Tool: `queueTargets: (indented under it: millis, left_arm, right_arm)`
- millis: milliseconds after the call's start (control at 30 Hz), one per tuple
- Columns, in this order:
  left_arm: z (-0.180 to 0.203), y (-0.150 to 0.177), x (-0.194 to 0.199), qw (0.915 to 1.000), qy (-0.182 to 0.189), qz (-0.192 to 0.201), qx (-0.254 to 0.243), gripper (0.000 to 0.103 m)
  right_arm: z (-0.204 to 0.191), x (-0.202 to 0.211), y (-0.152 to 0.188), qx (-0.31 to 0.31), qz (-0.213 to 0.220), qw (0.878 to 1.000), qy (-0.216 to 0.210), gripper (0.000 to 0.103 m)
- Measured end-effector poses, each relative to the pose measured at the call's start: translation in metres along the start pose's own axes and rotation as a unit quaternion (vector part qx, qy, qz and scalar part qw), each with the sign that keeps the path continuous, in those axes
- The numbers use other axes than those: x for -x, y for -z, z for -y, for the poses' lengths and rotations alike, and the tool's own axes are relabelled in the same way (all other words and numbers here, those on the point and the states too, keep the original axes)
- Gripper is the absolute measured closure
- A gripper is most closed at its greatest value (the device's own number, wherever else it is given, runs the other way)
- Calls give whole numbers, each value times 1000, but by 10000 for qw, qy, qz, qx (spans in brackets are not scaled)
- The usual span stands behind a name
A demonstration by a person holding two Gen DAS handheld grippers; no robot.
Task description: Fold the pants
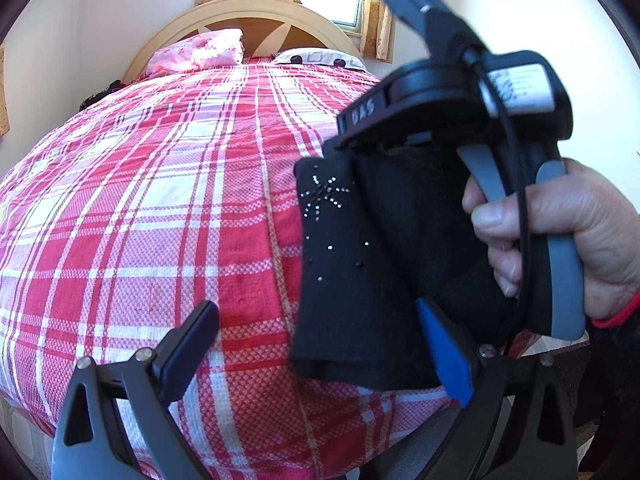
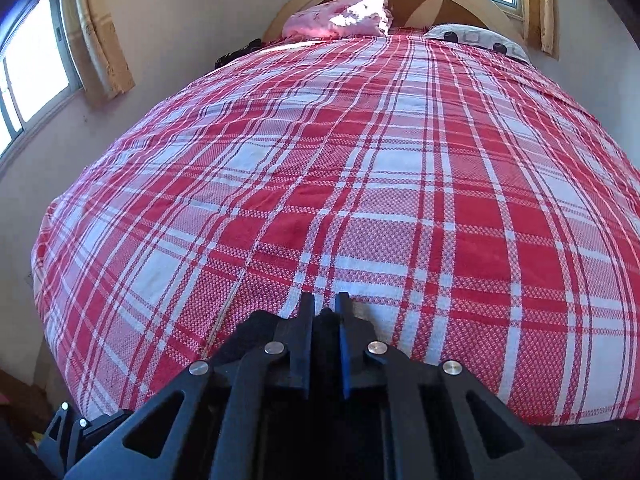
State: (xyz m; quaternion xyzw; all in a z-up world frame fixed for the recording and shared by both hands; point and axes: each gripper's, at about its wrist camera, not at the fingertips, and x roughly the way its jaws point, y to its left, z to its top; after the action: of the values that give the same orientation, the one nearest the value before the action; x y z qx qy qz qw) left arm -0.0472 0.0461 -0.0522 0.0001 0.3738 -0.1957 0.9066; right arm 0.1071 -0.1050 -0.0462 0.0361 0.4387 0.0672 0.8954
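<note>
The right claw [image 2: 325,312] is clamped on black cloth: in its own view a thin dark wad shows pinched between the two nearly closed fingers. In the left wrist view the same claw appears from outside, gripped by the person's right hand [image 1: 568,240], with the black pants [image 1: 360,264] hanging below it in a bunched, partly doubled bundle. A starburst of small rhinestones [image 1: 326,196] shows on the outward face of the cloth. The bundle hangs in the air above the near edge of the bed, not laid on it.

The left claw [image 1: 320,336] stands wide open and holds nothing; its blue-padded finger [image 1: 444,352] sits just beside the lower edge of the hanging pants, while the other finger [image 1: 192,344] is well apart from them, over the bedspread.

Beyond the claws lies the red and white plaid bedspread [image 2: 360,168], smooth and flat. At its far end are a pink pillow [image 2: 340,16] and a patterned white pillow [image 2: 476,40] against the rounded wooden headboard [image 1: 256,12], with curtained windows behind.

The folding looks barely begun, I judge: the pants are held by one claw only, not spread out, and no neat fold can be seen. Laying them flat, aligning the legs and folding all seem left to do.
</note>
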Motion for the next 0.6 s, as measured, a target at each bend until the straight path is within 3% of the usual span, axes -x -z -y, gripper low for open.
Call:
queueTargets:
  millis: [100, 200, 267, 367, 467, 533, 600]
  left_arm:
    - [-1, 6, 3, 10000, 64, 48, -9, 3]
    - [0, 8, 6, 10000, 59, 47, -27, 3]
    - [1, 8, 6, 10000, 46, 40, -28, 3]
    - [1, 8, 7, 10000, 32, 13, -8, 3]
    - [0, 7, 8, 10000, 54, -40, 11, 3]
    - [-4, 7, 12, 9998, 139, -99, 96, 4]
    - [-12, 4, 19, 9995, 207, -162, 152, 4]
  right_arm:
    - [-2, 21, 3, -81, 512, 9969, -597, 88]
    - [-3, 54, 6, -140, 1148, 9893, -886, 87]
    - [-7, 74, 9, -6, 1380, 9852, -1016, 79]
    - [-24, 81, 17, 538, 1112, 9866, -1061, 79]
    - [-42, 56, 29, 1046, 479, 9913, -641, 79]
    - [-40, 31, 35, 991, 160, 9934, -552, 79]
    - [-32, 19, 40, 778, 226, 9945, -670, 79]
